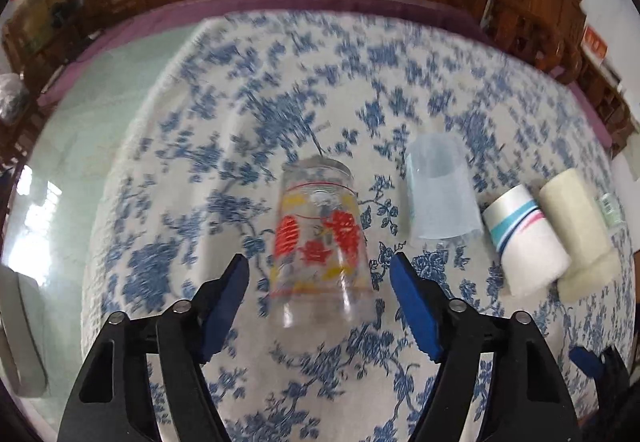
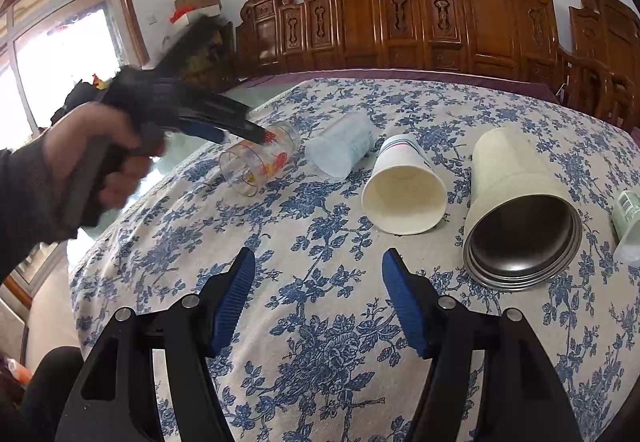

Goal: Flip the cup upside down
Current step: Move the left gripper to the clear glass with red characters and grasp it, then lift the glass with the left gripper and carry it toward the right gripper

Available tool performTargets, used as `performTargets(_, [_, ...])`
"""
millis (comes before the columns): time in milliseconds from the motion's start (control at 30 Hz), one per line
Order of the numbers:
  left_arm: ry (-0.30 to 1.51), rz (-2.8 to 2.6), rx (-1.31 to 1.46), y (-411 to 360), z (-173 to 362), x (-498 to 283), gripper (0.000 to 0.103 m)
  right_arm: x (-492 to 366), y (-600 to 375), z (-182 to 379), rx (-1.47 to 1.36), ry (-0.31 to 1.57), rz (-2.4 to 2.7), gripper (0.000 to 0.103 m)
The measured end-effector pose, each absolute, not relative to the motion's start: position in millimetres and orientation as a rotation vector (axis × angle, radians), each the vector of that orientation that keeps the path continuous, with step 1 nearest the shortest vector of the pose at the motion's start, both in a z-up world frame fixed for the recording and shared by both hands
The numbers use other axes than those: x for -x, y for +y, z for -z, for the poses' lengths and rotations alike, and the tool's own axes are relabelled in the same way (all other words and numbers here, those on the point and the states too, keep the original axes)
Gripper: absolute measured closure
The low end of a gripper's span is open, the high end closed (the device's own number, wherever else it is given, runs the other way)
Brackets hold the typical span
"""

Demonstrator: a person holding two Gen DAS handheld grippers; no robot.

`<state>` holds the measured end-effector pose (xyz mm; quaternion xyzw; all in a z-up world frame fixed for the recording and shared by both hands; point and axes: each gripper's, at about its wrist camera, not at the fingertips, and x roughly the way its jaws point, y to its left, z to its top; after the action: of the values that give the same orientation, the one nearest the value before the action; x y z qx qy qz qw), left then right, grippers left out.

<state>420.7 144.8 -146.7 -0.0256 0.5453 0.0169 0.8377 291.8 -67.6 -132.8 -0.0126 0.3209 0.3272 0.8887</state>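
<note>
Four cups lying on their sides in a row on blue-floral white tablecloth [image 2: 320,322]: clear glass tumbler with red and yellow flower print [image 1: 318,242], frosted pale-blue plastic cup [image 1: 440,189], white paper cup with teal and pink stripes [image 1: 524,242], cream steel-lined tumbler [image 2: 516,209]. Left gripper [image 1: 318,270] spreading wide, straddling glass tumbler, fingers apart from it. Right gripper [image 2: 318,262] gaping, holding nothing, hovering near paper cup.

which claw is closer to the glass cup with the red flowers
Left. The left claw is open right at the glass cup, fingers on either side. The right claw hangs open well back from it, over bare tablecloth.
</note>
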Motion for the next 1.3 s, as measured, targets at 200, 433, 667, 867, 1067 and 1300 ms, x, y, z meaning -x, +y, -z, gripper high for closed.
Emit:
performTargets(200, [1.290,-0.087,0.026,146.7,173.4,-456.6,0.034,-282.7,-74.0,133.7,0.042,0.664,-0.664,0.035])
performTargets(433, [1.359,-0.130,-0.055,138.5,189.2,-471.5,0.046,-279.5,-78.3,131.6,0.042,0.661,-0.663,0.035])
performTargets(667, [1.329,-0.137,-0.084,132.9,178.4,-460.9,0.047,-277.4,-80.0,129.8,0.056,0.661,-0.669,0.035])
performTargets(867, [1.285,-0.062,-0.110,105.7,153.6,-410.6,0.047,-273.6,-90.1,127.9,0.056,0.654,-0.631,0.035])
performTargets(1067, [1.266,0.045,-0.131,65.5,138.1,-364.9,0.047,-261.6,-111.4,123.2,0.063,0.639,-0.572,0.035])
performTargets(1300, [1.232,0.162,-0.134,7.6,134.4,-320.3,0.047,-248.6,-155.4,123.6,0.057,0.635,-0.482,0.035])
